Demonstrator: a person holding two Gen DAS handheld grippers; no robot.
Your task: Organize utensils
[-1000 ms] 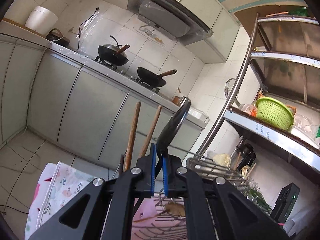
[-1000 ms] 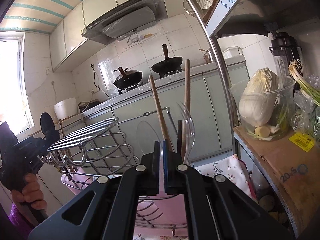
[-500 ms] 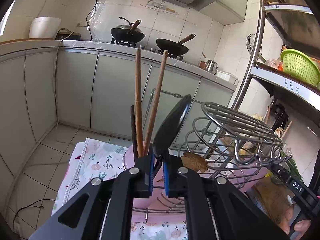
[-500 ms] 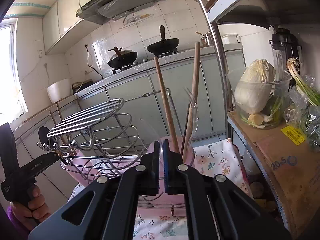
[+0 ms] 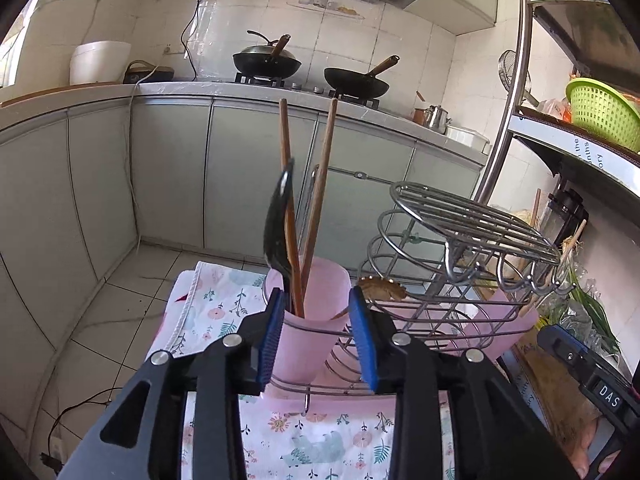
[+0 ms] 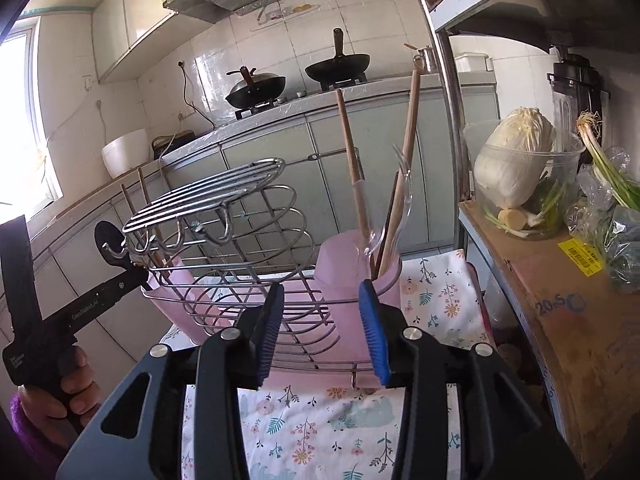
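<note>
Left tongs (image 5: 318,344) are standing apart, gripping nothing, their blue pads (image 5: 362,342) flanking the pink cup (image 5: 310,308). A black spoon (image 5: 277,224) is leaning upright in that cup beside two wooden handles (image 5: 320,184). Right tongs (image 6: 322,330) are likewise standing apart and empty, just before the same cup, where a clear spoon (image 6: 396,208) is resting. The cup is sitting in a wire rack (image 6: 240,248) on the floral-clothed surface (image 6: 320,432).

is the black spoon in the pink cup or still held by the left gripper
In the cup. The black spoon stands in the pink cup beside wooden handles, and the left gripper is open, its fingers apart around the cup.
</note>
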